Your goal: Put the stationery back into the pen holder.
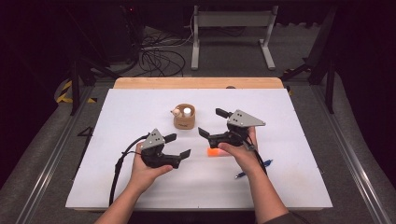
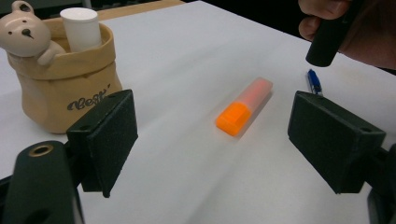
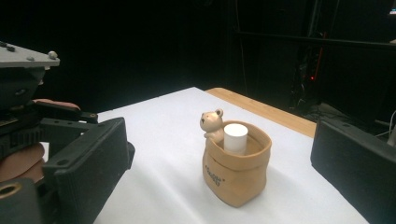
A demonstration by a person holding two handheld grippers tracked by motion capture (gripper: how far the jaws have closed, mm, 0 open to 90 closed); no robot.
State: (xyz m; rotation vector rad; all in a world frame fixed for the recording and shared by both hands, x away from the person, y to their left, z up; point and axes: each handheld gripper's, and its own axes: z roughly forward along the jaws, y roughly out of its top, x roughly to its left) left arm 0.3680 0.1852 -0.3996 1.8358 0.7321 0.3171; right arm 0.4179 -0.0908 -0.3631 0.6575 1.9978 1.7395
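Nearest the person, the left gripper (image 1: 178, 146) hovers over the white table (image 1: 140, 107), jaws released and empty. At its 3 o'clock lies the orange highlighter (image 2: 244, 107), flat. Beyond it the right gripper (image 1: 213, 122) is likewise spread. Farthest, at 12 o'clock, stands the bear pen holder (image 3: 236, 168).

Both forearms enter from the near edge. Left hand (image 1: 148, 169) holds the left gripper (image 1: 178, 145) low, near centre-left, jaws spread wide, aimed right. Right hand (image 1: 240, 154) holds the right gripper (image 1: 213, 122) slightly farther and to the right, jaws wide apart, aimed left and far.
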